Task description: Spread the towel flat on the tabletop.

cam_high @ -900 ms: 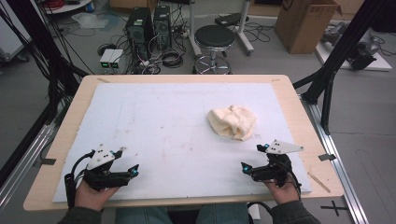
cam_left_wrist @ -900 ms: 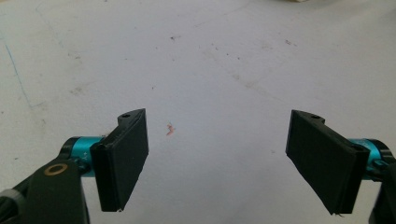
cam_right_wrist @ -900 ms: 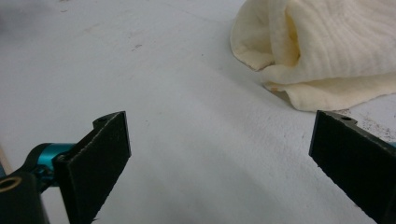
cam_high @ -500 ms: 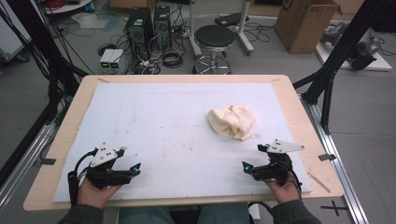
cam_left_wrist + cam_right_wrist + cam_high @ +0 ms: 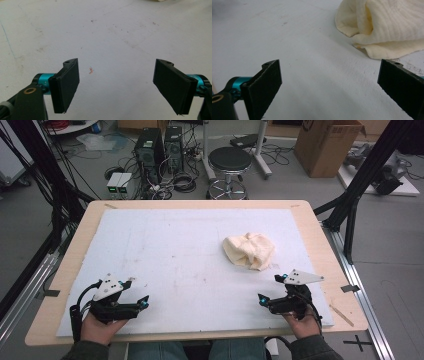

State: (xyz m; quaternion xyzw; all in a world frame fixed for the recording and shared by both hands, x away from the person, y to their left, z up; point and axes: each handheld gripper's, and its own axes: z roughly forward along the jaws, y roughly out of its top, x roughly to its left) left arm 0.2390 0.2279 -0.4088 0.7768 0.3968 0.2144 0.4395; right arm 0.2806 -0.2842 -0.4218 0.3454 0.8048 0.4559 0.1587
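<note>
A crumpled cream cloth (image 5: 249, 250) lies on the white board (image 5: 175, 250), right of centre. In the right gripper view the cloth (image 5: 384, 27) fills the upper right, just beyond the jaws. My right gripper (image 5: 269, 287) is held low near the front right edge, a short way in front of the cloth. It is open with nothing between its jaws (image 5: 332, 77). My left gripper (image 5: 137, 291) hovers near the front left edge, far from the cloth. It too is open (image 5: 117, 75) over bare, lightly stained board.
The board rests on a wooden table (image 5: 320, 235). A thin wooden stick (image 5: 342, 315) lies at the table's right front corner. Beyond the far edge stand a black stool (image 5: 229, 160), computer towers (image 5: 160, 145) and a cardboard box (image 5: 327, 145). Black frame posts (image 5: 357, 195) flank the table.
</note>
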